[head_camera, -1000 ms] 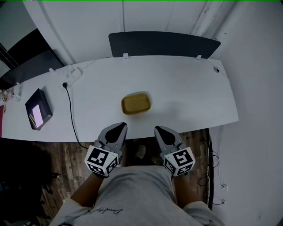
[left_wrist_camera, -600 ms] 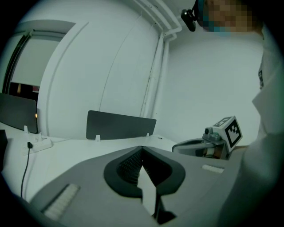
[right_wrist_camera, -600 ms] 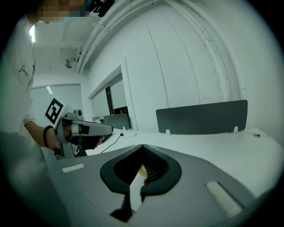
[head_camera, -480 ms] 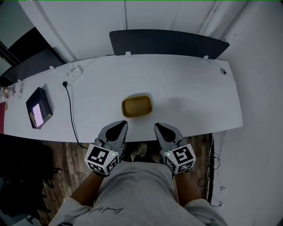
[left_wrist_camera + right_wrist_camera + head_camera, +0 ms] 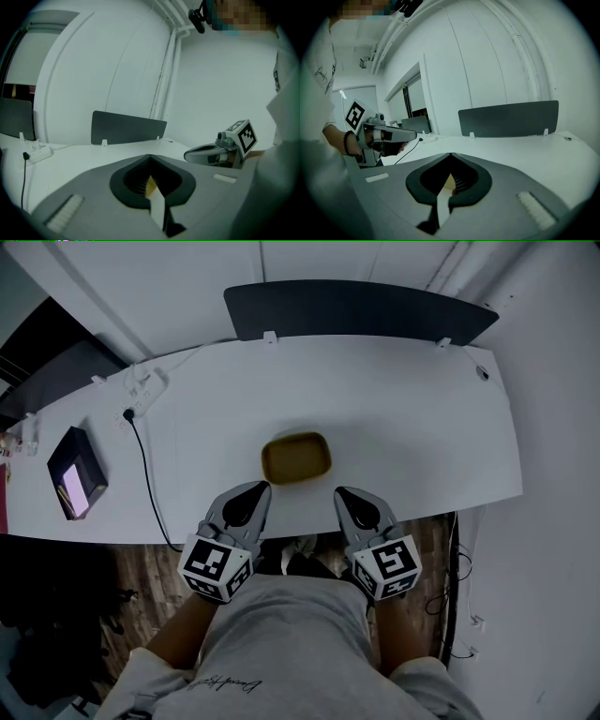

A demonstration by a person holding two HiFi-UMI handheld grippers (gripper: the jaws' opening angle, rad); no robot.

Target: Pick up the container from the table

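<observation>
Head view, worktop: a long white worktop spans the picture, with wooden floor under its near edge.
Far left: a black box with a pale pink face lies flat near the worktop's left end; any print on it is too small to read.
Power strip: a white strip sits by the far edge, and a black cable runs from it over the near edge.
Left claw: the left claw is held just off the near edge, its jaws together and empty. Its cube bears black-and-white square markers, no words.
Left gripper view: the tips meet at, and a yellow sliver shows through the hollow behind them.
Container: the yellow container, shallow with rounded corners, rests open side up on the worktop, ahead of both claws and between their lines, touching neither.
Right claw: the right claw is level with the left, jaws likewise pressed together on nothing; its cube is also marked.
Right gripper view: the closed tips are at.
Screen: a dark divider panel stands along the far edge.
Shirt: script print on the grey shirt is not legible.
</observation>
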